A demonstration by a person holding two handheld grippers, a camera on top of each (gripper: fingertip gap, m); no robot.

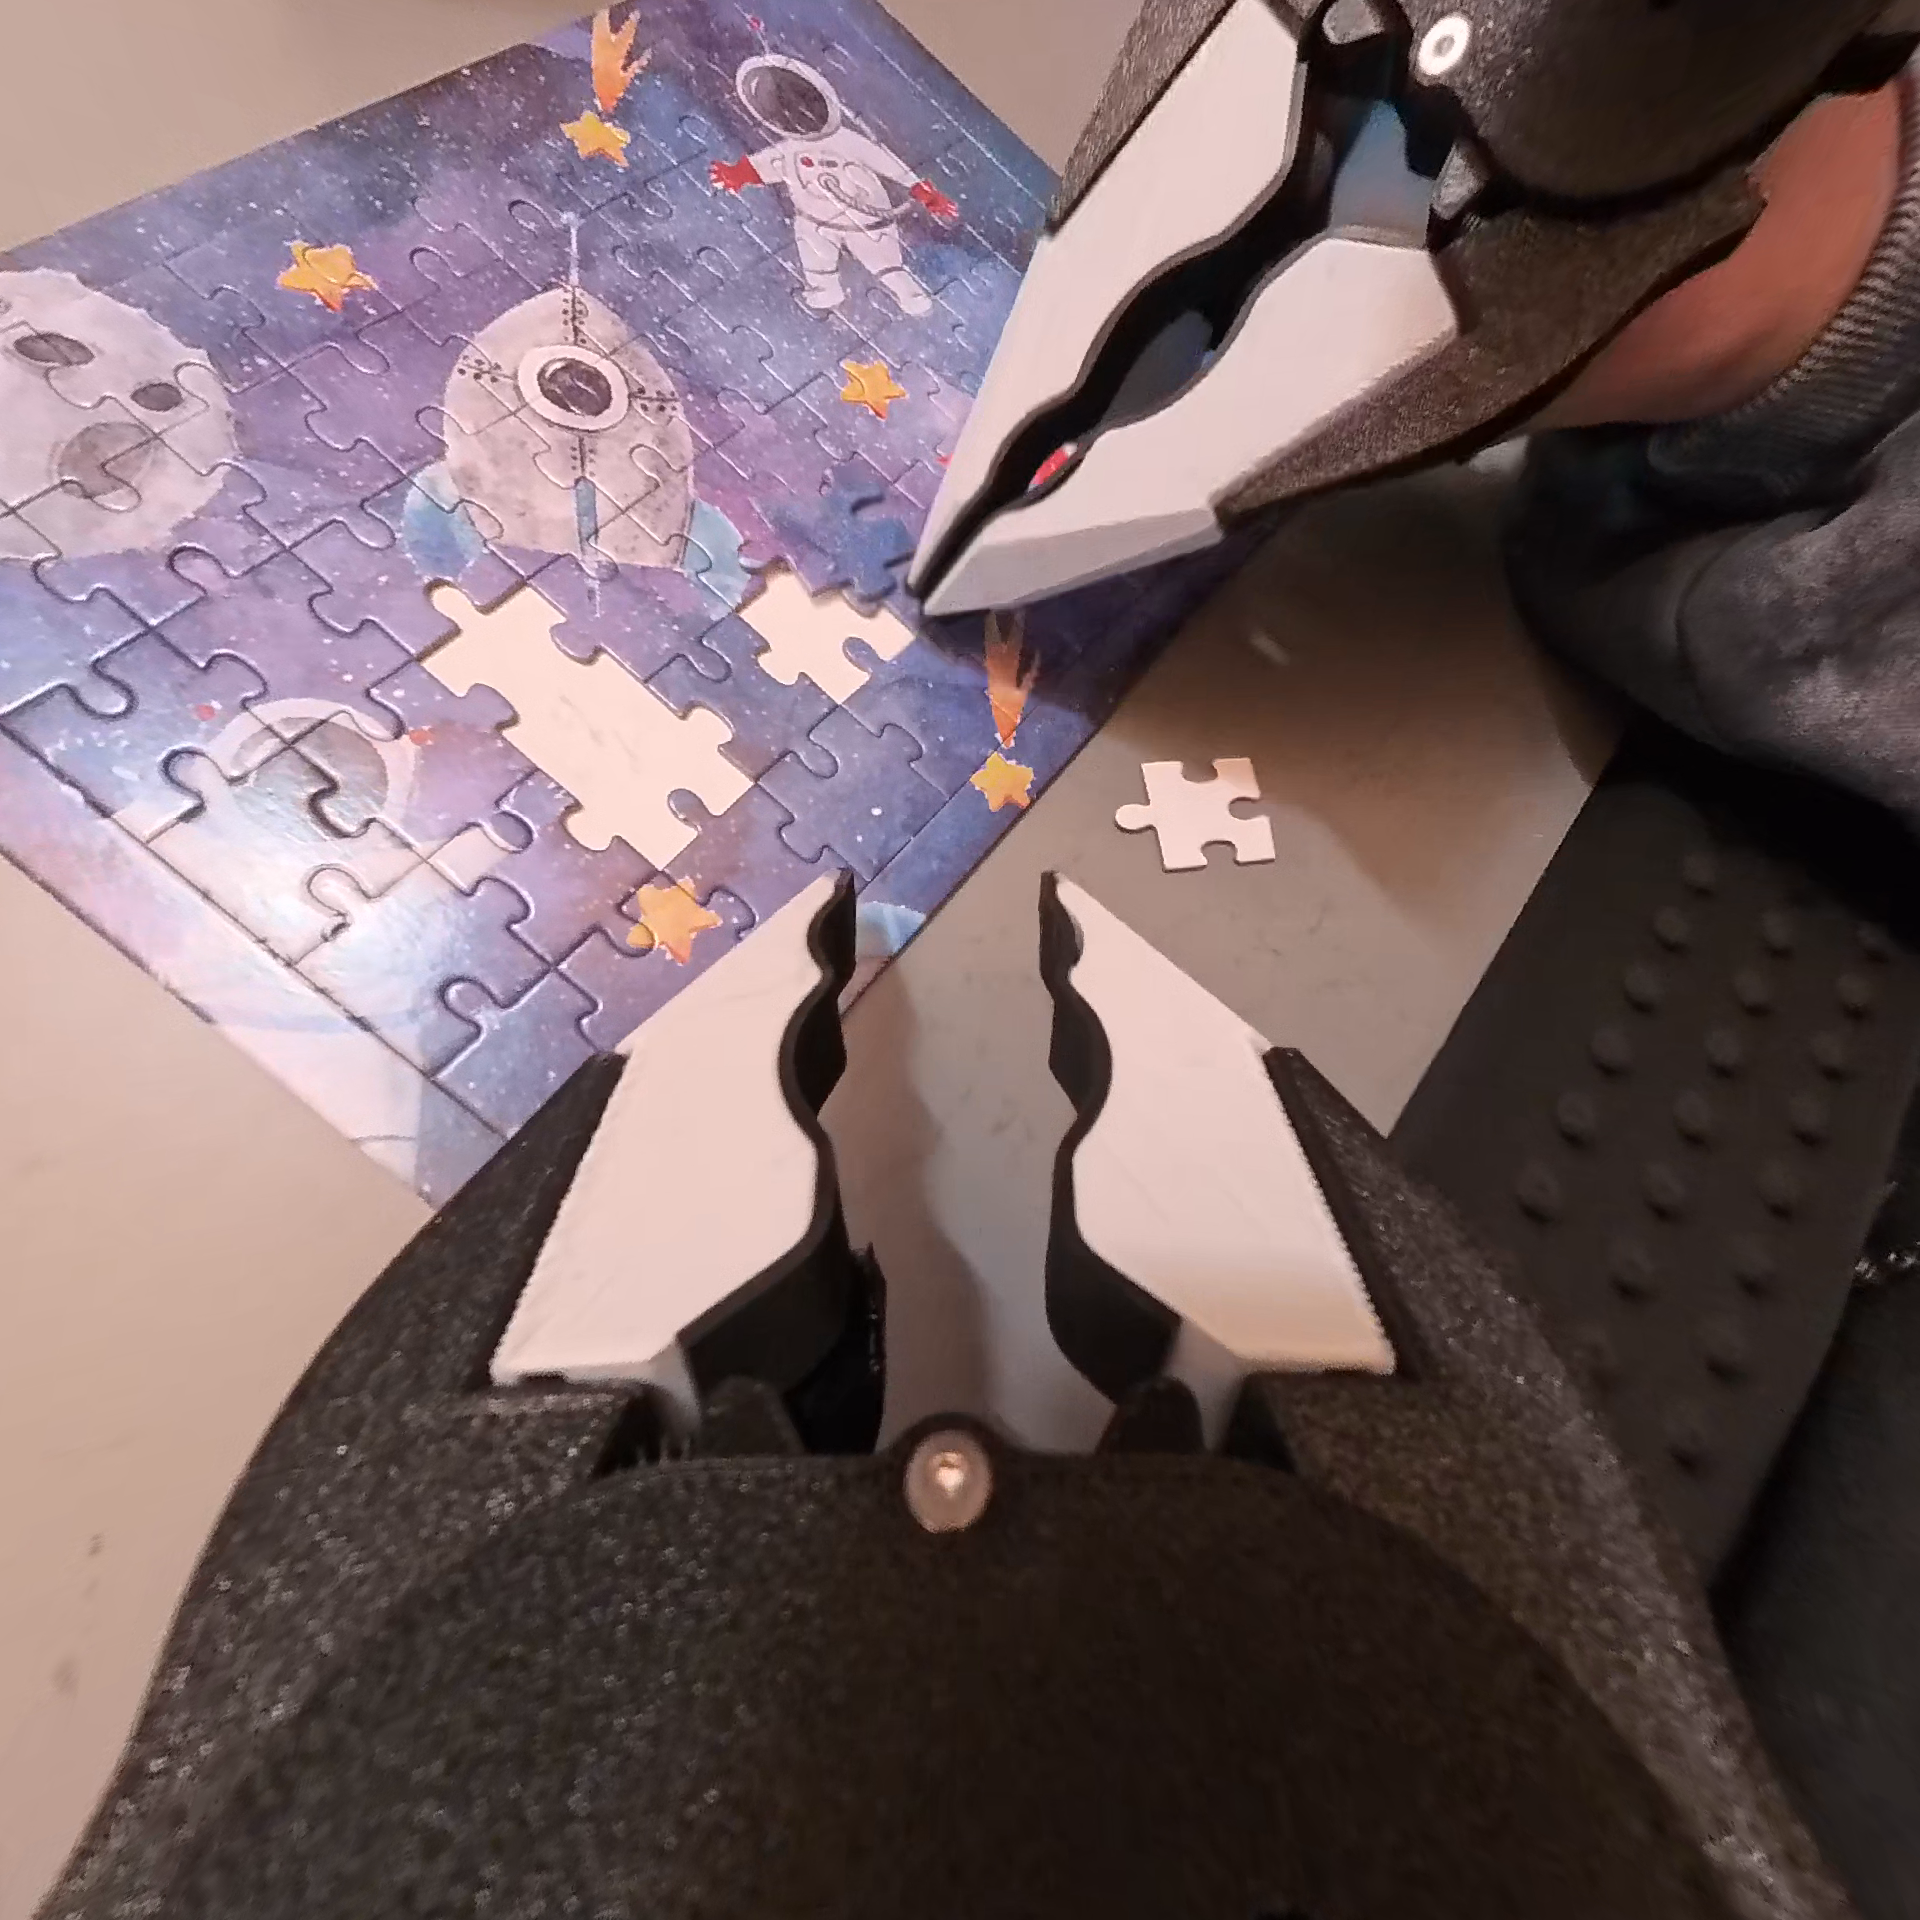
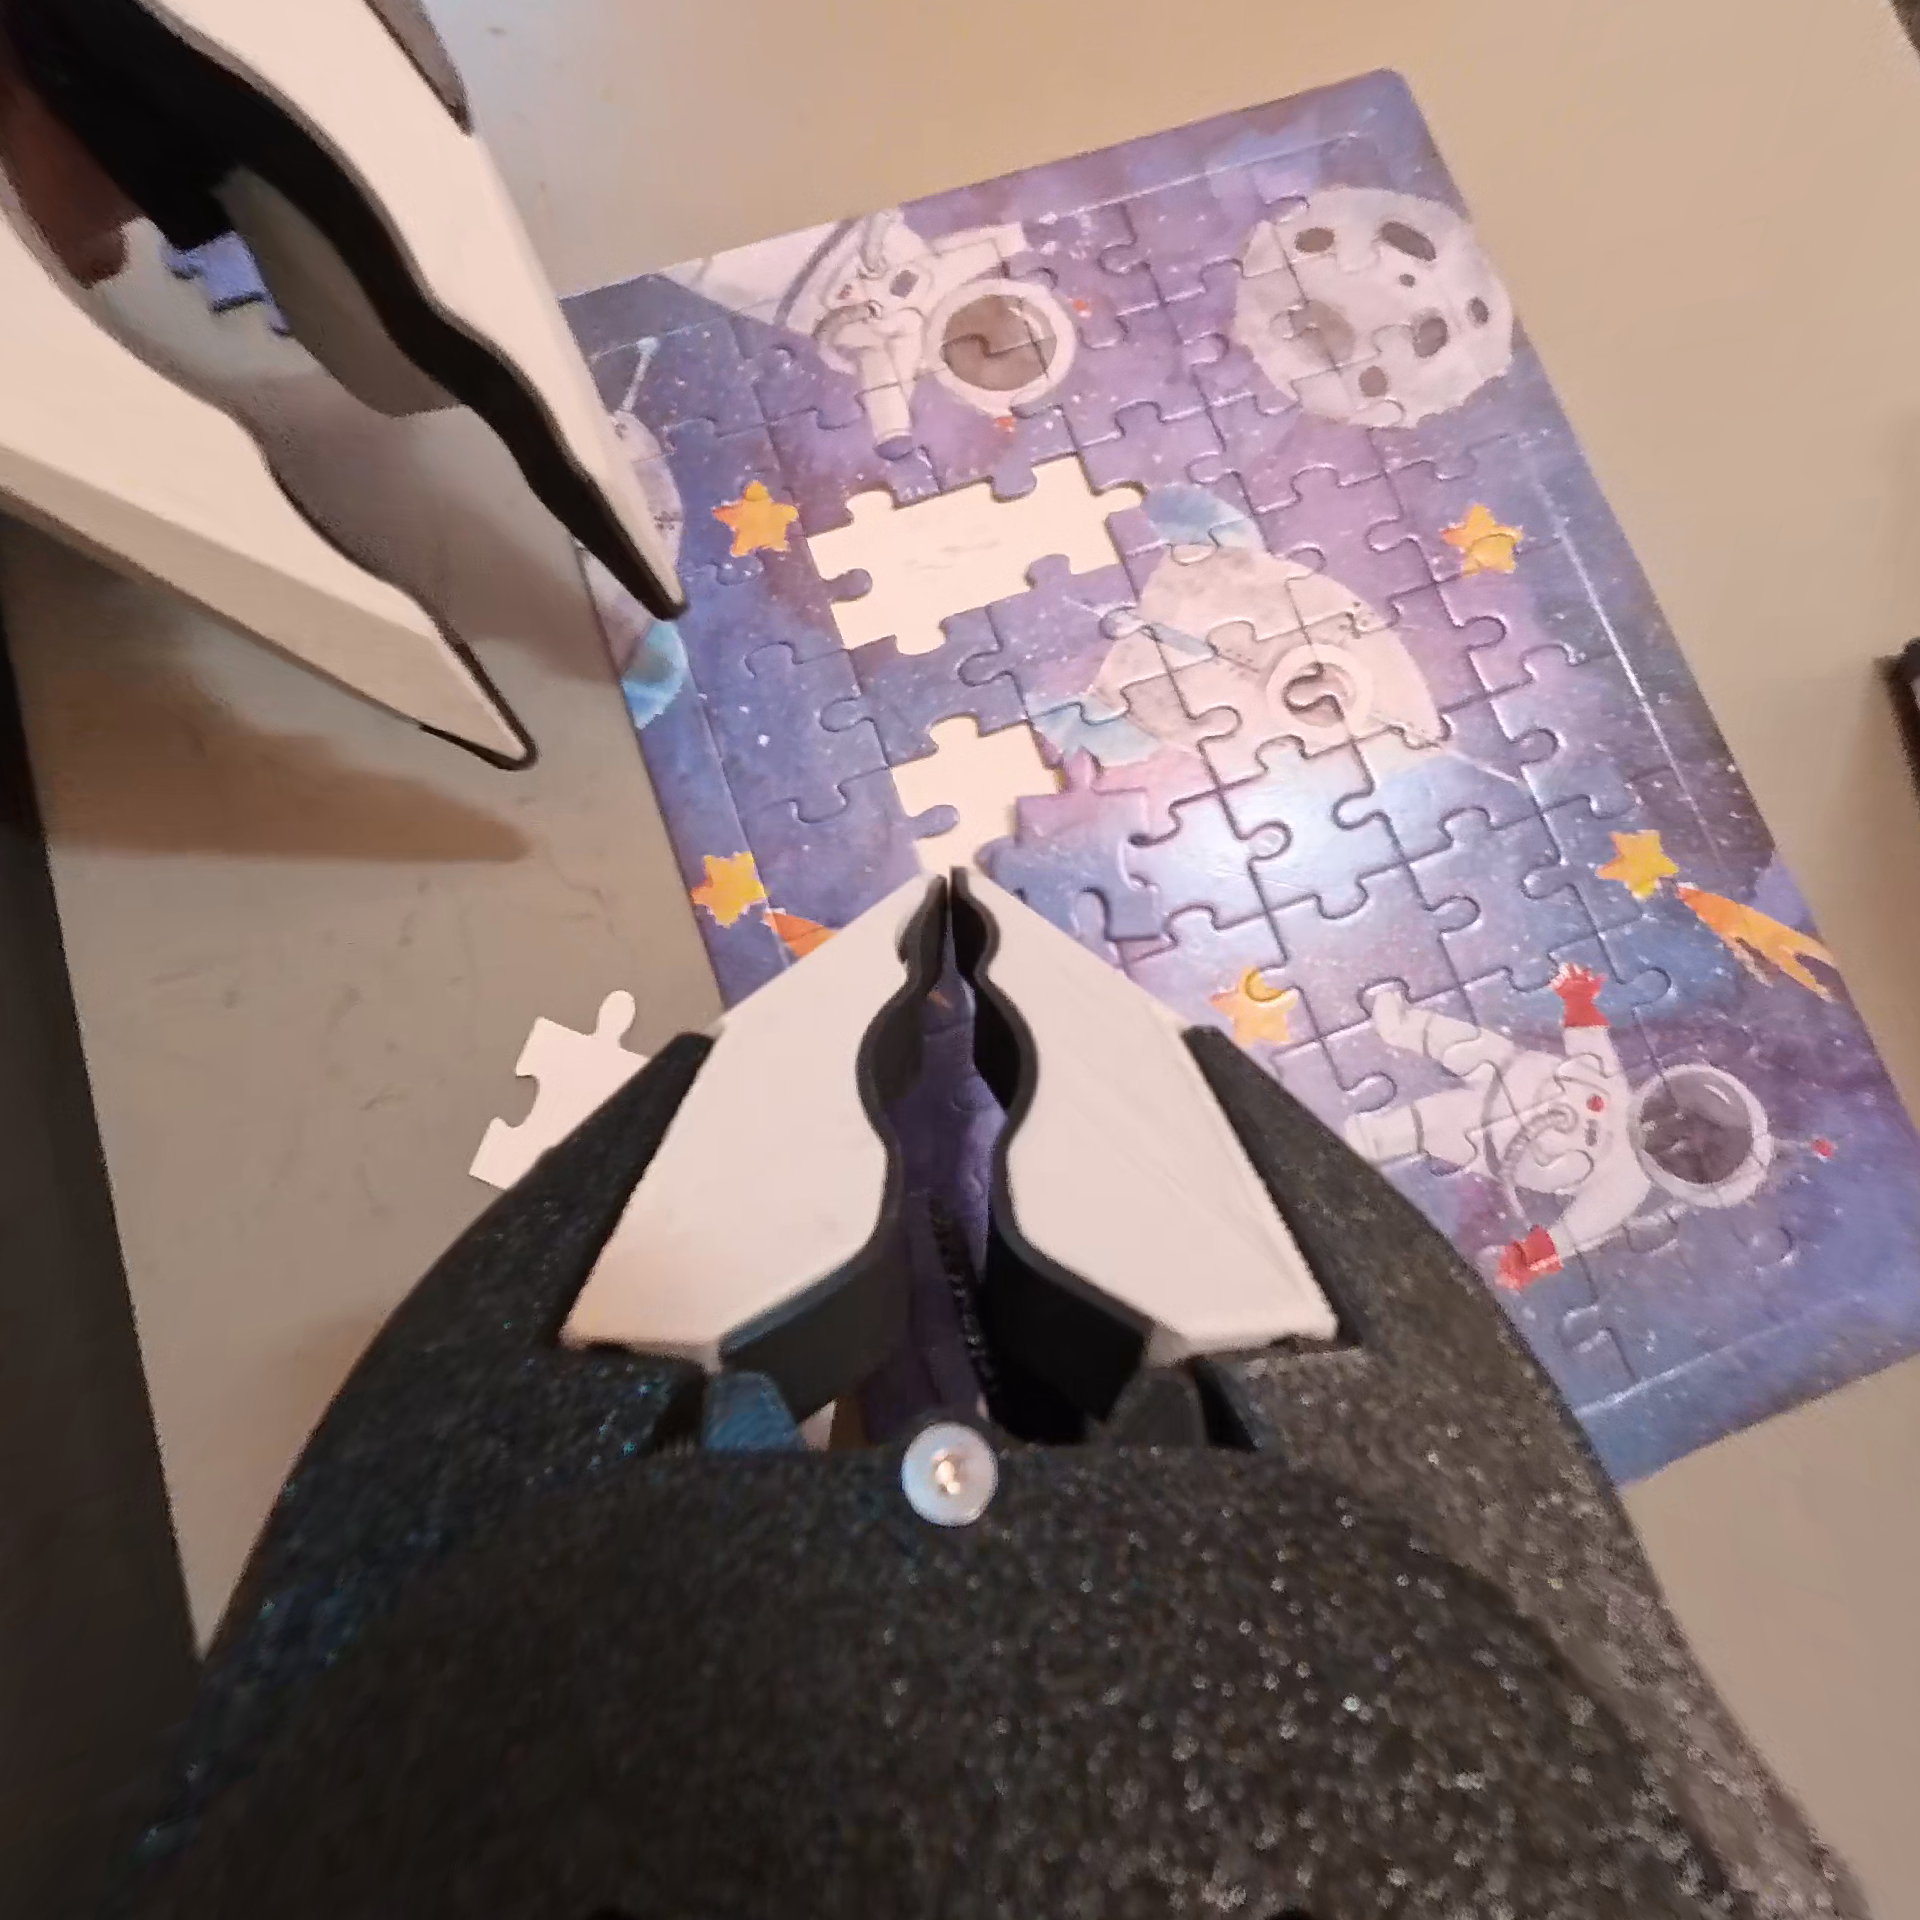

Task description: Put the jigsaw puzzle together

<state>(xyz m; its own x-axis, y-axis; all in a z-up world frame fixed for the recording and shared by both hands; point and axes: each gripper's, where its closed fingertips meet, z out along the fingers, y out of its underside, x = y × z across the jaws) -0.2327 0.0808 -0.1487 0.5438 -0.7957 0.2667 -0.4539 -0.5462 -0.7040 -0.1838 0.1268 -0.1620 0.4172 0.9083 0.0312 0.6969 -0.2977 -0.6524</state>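
Observation:
The space-themed jigsaw puzzle (image 1: 343, 582) lies on the beige table and also shows in the right wrist view (image 2: 1403, 831). It has a large white gap (image 1: 582, 717) (image 2: 966, 551) and a small gap (image 1: 821, 634) (image 2: 966, 790). My right gripper (image 2: 948, 883) (image 1: 925, 597) is shut, its tip at the near edge of the small gap. It touches a purple piece (image 2: 1091, 831) that lies askew there. My left gripper (image 1: 948, 894) (image 2: 587, 675) is open and empty over the puzzle's near edge. A loose white face-down piece (image 1: 1195, 816) (image 2: 561, 1101) lies on the table beside the puzzle.
A black studded surface (image 1: 1662, 1091) borders the table on the right of the left wrist view. A person's grey sleeve (image 1: 1714, 623) is behind the right gripper. A purple piece (image 2: 223, 281) shows beyond the left gripper's fingers. The table edge (image 2: 62, 1143) runs down the left. Some 7 cm of space lies between my two pairs of fingers. About 11 cm separates my right fingertips from the space-themed jigsaw puzzle (image 1: 343, 582). It is also in sight in the right wrist view (image 2: 1165, 433).

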